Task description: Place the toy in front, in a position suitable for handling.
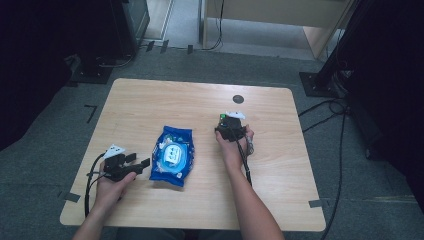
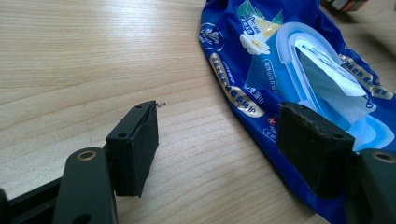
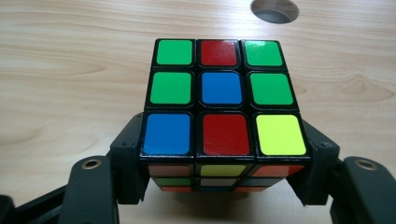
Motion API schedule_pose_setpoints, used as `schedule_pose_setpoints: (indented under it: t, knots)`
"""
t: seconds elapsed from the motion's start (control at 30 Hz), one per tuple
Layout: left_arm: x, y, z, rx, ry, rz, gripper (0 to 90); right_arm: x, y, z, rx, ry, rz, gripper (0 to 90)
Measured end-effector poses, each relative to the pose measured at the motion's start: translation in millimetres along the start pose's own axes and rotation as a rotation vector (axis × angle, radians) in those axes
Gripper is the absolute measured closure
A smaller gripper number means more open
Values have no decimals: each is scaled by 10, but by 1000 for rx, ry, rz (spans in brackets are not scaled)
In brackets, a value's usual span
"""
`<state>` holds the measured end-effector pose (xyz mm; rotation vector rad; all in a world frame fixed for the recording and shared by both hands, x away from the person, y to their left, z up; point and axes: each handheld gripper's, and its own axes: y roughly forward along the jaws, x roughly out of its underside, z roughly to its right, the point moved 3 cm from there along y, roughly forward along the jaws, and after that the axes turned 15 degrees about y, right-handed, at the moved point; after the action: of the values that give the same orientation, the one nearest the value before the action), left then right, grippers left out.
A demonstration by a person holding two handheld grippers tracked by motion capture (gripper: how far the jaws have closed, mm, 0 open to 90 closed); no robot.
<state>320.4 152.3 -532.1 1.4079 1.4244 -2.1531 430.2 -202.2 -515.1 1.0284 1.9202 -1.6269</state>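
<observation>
— Rubik's cube [image 3: 223, 100], the black plastic one with coloured stickers: where is it?

— Between the jaws of the right gripper [image 3: 223, 184], at the right of the pale wooden table [image 1: 150, 97] and near a small round grey hole [image 3: 274, 9] in the tabletop. The pads press on its two lower sides, so it is gripped. Its top face shows green, red, blue and one yellow square.

— And the left gripper [image 2: 219, 140]?

— Its jaws stand apart with bare wood between them. One pad sits over the edge of the blue plastic wet-wipes pack [image 2: 261, 65], which lies mid-table with its lid flap up and a white wipe showing.
</observation>
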Motion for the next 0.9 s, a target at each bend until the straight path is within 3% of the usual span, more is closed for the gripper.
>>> schedule_pose_setpoints:
  t: [0.07,0.17,0.3,0.43,0.57,0.9]
  knots:
    - [0,4,6,-1,4,0,297,75,-156,-37,-33,-21,11,343]
    - [0,5,14,-2,10,-5,296,236,-402,-86,-46,-95,27,343]
    - [2,8,27,-7,18,-8,295,494,-661,-61,-78,-123,2,343]
    - [3,11,36,-10,23,-11,295,672,-840,6,-89,-123,-19,343]
    - [2,17,45,-14,30,-13,295,759,-929,57,-89,-134,-16,343]
    - [2,27,57,-19,41,-19,293,869,-864,106,-67,-148,-23,334]
